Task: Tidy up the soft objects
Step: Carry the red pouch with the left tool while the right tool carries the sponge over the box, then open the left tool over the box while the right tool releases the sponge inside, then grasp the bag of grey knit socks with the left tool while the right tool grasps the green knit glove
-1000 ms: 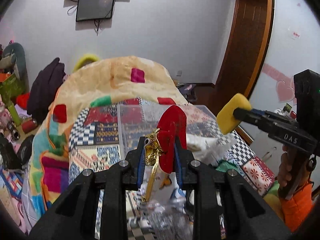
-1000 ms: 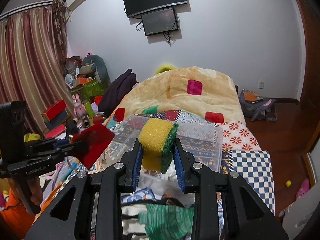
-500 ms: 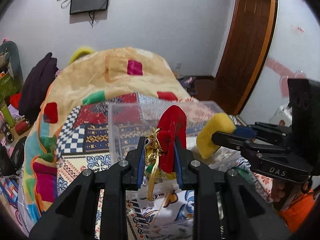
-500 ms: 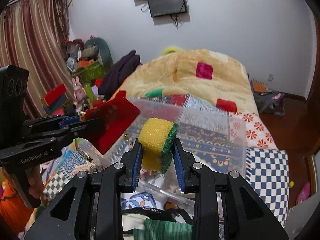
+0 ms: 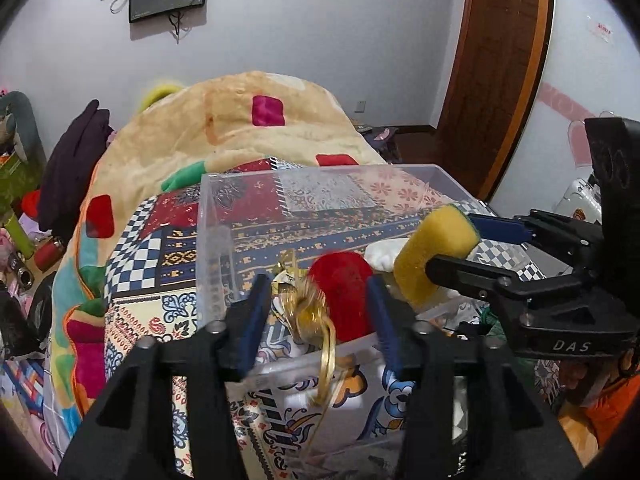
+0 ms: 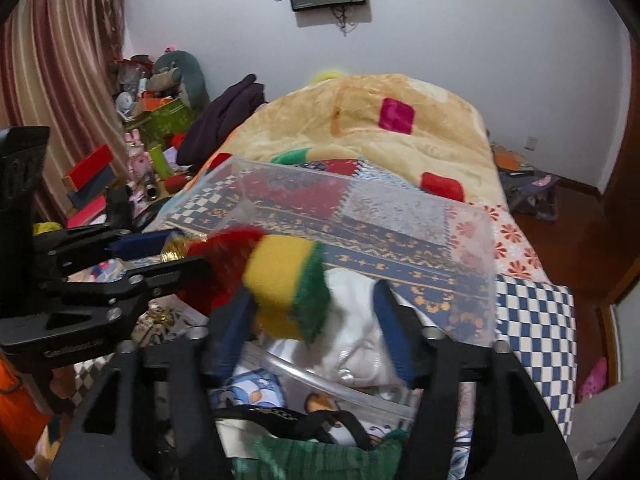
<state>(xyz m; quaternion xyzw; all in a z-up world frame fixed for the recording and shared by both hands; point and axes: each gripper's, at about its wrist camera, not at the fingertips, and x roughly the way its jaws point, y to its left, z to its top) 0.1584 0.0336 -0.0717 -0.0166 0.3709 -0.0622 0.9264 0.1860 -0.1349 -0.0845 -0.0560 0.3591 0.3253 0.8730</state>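
Both tongs stand spread wide over the clear bin [image 5: 248,216] on the bed. Between my left tongs [image 5: 316,312] the red pouch [image 5: 344,292] with its gold cord looks loose, not pinched; likewise the sponge [image 6: 288,284] at my right tongs [image 6: 316,320]. I judge each light and squashy, best pinched mid-body.
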